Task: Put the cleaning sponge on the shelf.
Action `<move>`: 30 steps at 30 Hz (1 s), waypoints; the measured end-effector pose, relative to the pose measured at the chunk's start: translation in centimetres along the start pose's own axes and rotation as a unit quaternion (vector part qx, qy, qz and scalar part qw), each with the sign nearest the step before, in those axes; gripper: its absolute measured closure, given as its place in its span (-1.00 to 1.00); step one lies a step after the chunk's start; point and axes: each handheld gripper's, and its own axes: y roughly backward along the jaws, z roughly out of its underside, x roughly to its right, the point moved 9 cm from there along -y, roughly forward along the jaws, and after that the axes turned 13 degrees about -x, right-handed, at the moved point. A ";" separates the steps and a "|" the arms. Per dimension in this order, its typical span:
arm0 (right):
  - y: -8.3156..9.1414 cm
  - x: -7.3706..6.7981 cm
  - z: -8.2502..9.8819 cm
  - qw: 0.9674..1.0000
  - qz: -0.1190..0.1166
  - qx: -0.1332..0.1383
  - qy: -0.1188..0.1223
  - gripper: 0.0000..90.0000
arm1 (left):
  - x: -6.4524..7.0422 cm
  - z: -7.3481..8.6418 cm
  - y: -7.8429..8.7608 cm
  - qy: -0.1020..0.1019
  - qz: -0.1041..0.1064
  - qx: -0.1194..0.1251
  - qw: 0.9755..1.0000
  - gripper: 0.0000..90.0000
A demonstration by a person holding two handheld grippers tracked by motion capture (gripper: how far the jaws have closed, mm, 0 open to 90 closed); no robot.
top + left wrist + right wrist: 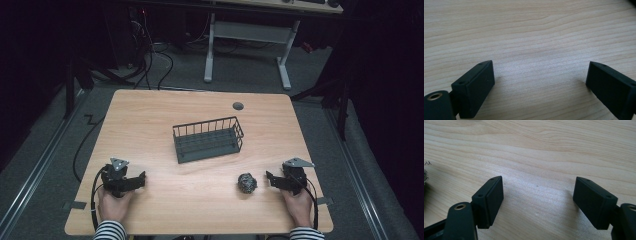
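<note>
The steel-wool ball (pixel 247 183) lies on the table (pixel 200 210) toward its near right corner, just beside the right claw (pixel 268 178), apart from it and not touched. It is roundish, so no long axis or pointing direction can be told. The right claw, held in a hand (pixel 298 205) at the near right edge, points inward toward the ball; its jaws are spread with only bare wood between them. The left claw (pixel 144 177), in the other hand (pixel 114 205) near the near left corner, also points inward, jaws spread over bare table.

The high view gives the whole layout; the right gripper view catches just a grey wiry sliver of the ball (pixel 425 175) at its left edge.

A dark wire basket (pixel 208 139) stands at the middle of the table, its long axis running roughly left to right, slightly skewed, well apart from the ball. A small round grommet (pixel 238 106) sits near the far edge. Nothing lies between the right claw and the ball
</note>
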 end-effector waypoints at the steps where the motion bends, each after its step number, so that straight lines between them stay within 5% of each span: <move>1: 0.0 0.0 0.0 1.000 0.000 0.000 0.000 -0.46 | 0.0 0.0 0.0 -0.001 0.000 0.000 1.000 -0.81; 9: 0.0 0.0 0.0 1.000 0.000 -0.001 -0.002 -0.46 | -0.1 0.0 0.0 0.000 -0.001 0.002 1.000 -0.79; 17: 0.0 0.0 0.0 1.000 0.001 0.000 -0.002 -0.46 | 0.0 0.0 0.4 0.000 -0.002 0.017 1.000 -0.43; 30: 0.0 0.0 0.1 1.000 0.001 0.000 -0.004 -0.46 | 0.3 0.0 0.6 0.009 0.022 0.022 0.999 -0.41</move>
